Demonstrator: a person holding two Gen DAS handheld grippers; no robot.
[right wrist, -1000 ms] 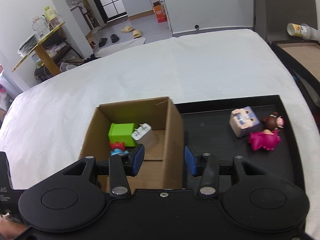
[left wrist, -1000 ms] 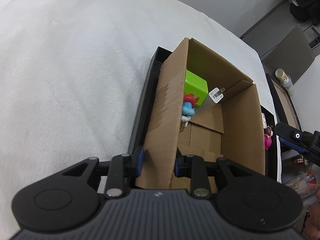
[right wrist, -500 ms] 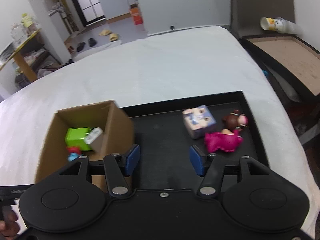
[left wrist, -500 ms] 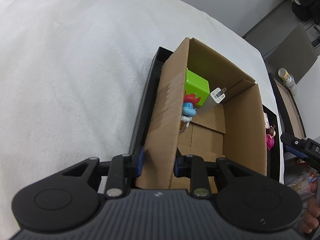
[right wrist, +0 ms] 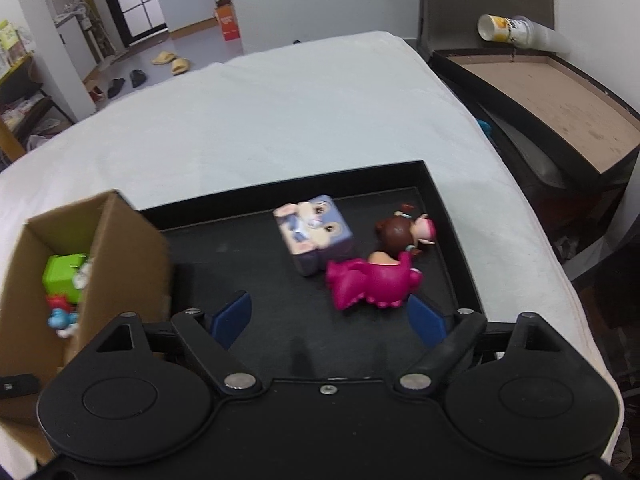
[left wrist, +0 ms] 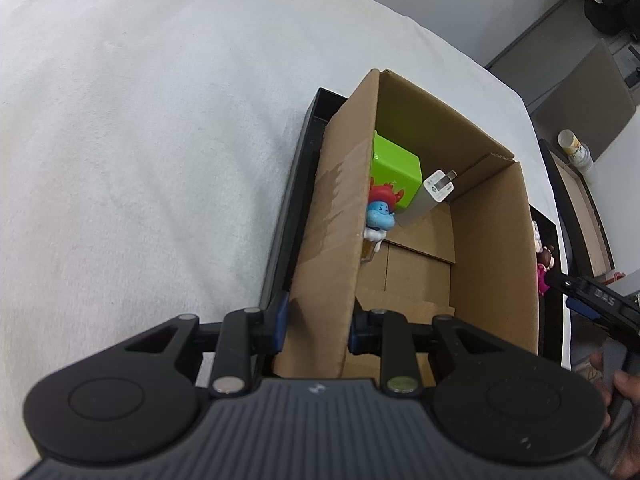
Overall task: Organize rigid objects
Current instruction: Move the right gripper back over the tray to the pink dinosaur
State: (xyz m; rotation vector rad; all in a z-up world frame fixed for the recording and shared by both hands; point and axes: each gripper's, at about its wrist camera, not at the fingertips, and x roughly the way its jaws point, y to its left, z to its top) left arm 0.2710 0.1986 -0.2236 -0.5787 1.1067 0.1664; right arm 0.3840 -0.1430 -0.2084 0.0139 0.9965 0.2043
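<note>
Two hand-held grippers are at work over a shallow black tray [right wrist: 436,184] that lies on a white cloth-covered counter [right wrist: 304,108]. The left hand-held gripper [left wrist: 316,326] is closed on the near wall of an open brown cardboard box [left wrist: 492,248], with one blue pad outside the wall and one inside. The box stands at the left end of the tray. Inside it, against the left wall, are a bright green plastic cube [left wrist: 394,170], a white plug-in charger [left wrist: 430,196] that leans on the cube, and a small blue figurine with red hair [left wrist: 380,212].

The right hand-held gripper [right wrist: 328,318] holds nothing; its jaws have just been opening and now stand wide apart above the bare tray floor. Just beyond its fingertips lies a doll in a magenta dress with a dark brown head [right wrist: 380,276], on its side. Touching the doll's far left side is a pale purple cube printed with a cartoon rabbit [right wrist: 314,234]. Both toys are in the right part of the tray, well apart from the box.
</note>
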